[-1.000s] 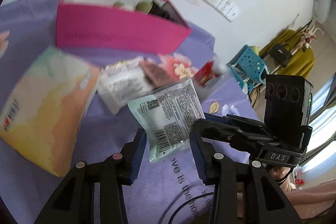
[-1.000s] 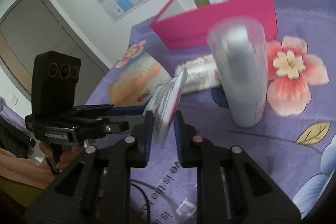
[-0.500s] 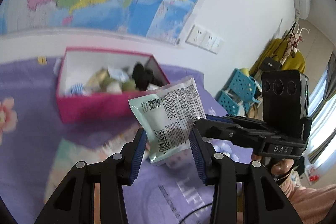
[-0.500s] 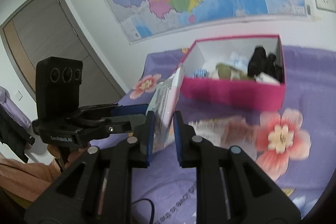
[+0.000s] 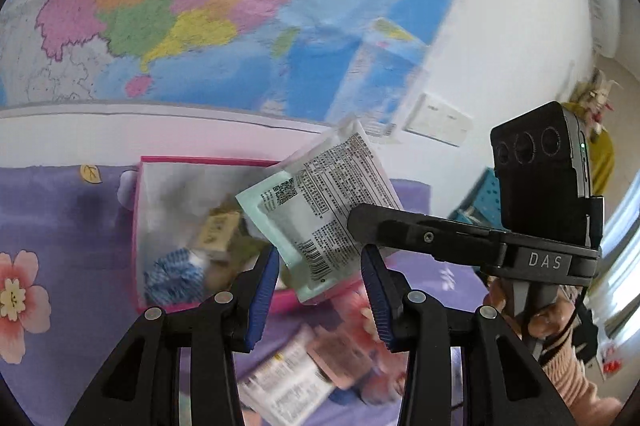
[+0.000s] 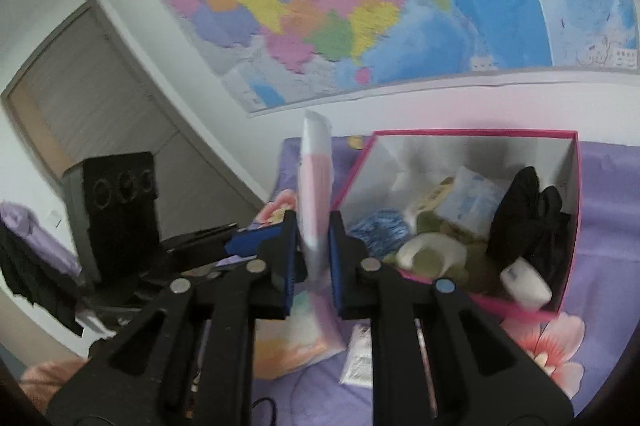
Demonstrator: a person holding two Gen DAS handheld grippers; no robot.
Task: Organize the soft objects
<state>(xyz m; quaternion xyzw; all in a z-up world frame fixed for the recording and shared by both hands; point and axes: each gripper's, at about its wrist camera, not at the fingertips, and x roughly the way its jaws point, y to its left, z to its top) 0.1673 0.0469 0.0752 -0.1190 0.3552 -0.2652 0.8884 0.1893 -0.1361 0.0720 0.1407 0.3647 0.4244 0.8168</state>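
My right gripper [image 6: 313, 258] is shut on a flat pale green and white snack packet [image 6: 316, 186], seen edge-on and held upright in the air to the left of the pink box [image 6: 472, 133]. In the left wrist view the same packet [image 5: 320, 210] hangs between my left gripper's [image 5: 320, 290] open jaws, and the right gripper's finger [image 5: 400, 230] lies across it. The pink box [image 5: 200, 159] lies behind and below the packet. It holds several soft items, among them a blue knitted piece [image 6: 380, 230] and black cloth [image 6: 532, 218].
A pastel tissue pack [image 6: 288, 350] and a white sachet [image 6: 360, 354] lie on the purple flowered cloth [image 6: 608, 210] in front of the box. More packets [image 5: 288, 382] lie below my left gripper. A wall map hangs behind the box.
Both grippers have risen and moved toward the pink box with the packet. The box interior now shows from above. The tissue pack and loose packets have dropped below and behind.
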